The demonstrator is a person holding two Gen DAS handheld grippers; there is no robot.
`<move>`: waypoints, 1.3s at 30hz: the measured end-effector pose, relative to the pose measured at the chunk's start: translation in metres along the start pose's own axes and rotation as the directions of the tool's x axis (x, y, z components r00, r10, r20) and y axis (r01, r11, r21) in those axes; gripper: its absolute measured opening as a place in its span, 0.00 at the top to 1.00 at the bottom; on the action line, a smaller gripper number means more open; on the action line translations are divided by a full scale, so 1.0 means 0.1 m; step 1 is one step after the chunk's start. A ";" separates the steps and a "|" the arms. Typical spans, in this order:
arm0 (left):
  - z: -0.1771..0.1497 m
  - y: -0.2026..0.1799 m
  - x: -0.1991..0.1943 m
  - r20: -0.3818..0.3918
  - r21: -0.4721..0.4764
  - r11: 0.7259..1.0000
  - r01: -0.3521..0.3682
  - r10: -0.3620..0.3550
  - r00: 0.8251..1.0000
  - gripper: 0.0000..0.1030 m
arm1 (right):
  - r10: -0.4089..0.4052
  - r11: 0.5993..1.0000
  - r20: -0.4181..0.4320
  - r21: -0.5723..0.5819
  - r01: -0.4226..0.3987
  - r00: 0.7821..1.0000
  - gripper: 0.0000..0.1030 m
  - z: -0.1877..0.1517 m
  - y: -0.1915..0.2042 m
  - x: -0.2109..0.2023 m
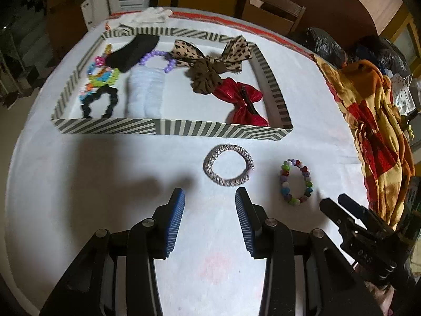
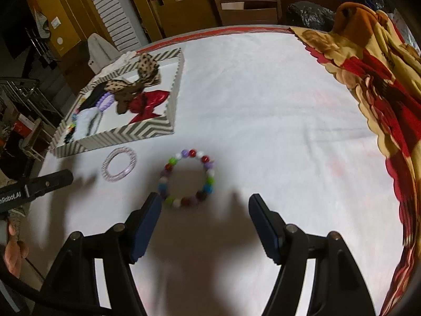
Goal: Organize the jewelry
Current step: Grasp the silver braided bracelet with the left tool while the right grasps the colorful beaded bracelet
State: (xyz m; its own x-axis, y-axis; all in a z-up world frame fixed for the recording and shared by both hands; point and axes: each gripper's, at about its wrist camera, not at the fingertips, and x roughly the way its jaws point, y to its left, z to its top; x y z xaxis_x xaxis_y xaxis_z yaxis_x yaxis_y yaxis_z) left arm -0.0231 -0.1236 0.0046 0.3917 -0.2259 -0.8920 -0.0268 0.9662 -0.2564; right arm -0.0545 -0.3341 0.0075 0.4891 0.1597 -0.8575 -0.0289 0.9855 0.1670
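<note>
A striped tray [image 1: 171, 128] [image 2: 136, 132] on the white table holds bows, scrunchies and bead bracelets. A silver woven bracelet [image 1: 228, 165] [image 2: 119, 164] lies on the table in front of the tray. A multicoloured bead bracelet [image 1: 296, 182] [image 2: 188, 178] lies to its right. My left gripper [image 1: 210, 197] is open and empty, just short of the silver bracelet. My right gripper [image 2: 205, 202] is open and empty, just short of the bead bracelet; it also shows in the left wrist view [image 1: 334, 204].
A red and yellow cloth [image 1: 373, 121] [image 2: 373, 79] lies heaped along the table's right side. Wooden chairs [image 2: 246, 5] stand beyond the far edge. Black bags [image 1: 323, 44] sit at the back right. The table edge [image 1: 15, 184] curves close on the left.
</note>
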 end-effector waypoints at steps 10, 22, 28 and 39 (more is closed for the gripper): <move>0.13 0.00 0.30 -0.038 0.029 0.999 -0.029 0.030 0.999 0.55 | -0.050 0.998 -0.012 -0.033 0.049 0.999 0.34 0.19 0.09 0.31; 0.23 -0.09 0.57 -0.056 0.070 0.995 -0.069 0.073 0.996 0.55 | -0.117 0.989 -0.014 -0.087 0.116 0.993 0.52 0.25 0.17 0.54; 0.27 -0.18 0.67 -0.046 0.098 0.991 -0.094 0.099 0.994 0.55 | -0.155 0.981 0.016 -0.115 0.156 0.988 0.78 0.28 0.17 0.57; 0.25 -0.22 0.63 -0.054 0.130 0.991 -0.005 0.012 0.998 0.87 | -0.052 0.995 0.020 -0.088 0.054 0.998 0.91 0.30 0.09 0.42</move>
State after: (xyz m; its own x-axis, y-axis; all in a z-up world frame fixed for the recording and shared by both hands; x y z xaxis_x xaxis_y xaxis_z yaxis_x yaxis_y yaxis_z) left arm 0.0251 -0.1563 -0.0361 0.3415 -0.2204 -0.9137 0.0912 0.9753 -0.2011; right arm -0.0086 -0.3201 -0.0123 0.5075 0.1070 -0.8550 -0.0796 0.9938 0.0771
